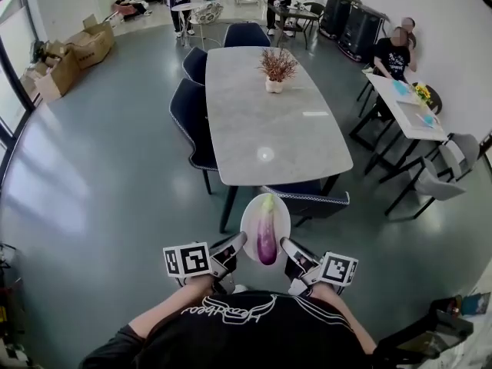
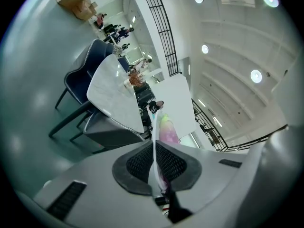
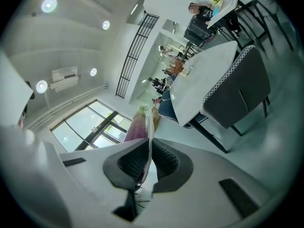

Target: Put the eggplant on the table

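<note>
A: Grippers?
B: Left gripper clamped on the plate rim, right gripper clamped on the opposite rim.
A: Eggplant?
B: Eggplant lies on that plate, held up between both grippers. Short of the table; dark chair at its near end.

Bright ceiling lights; heavy fisheye edge distortion
</note>
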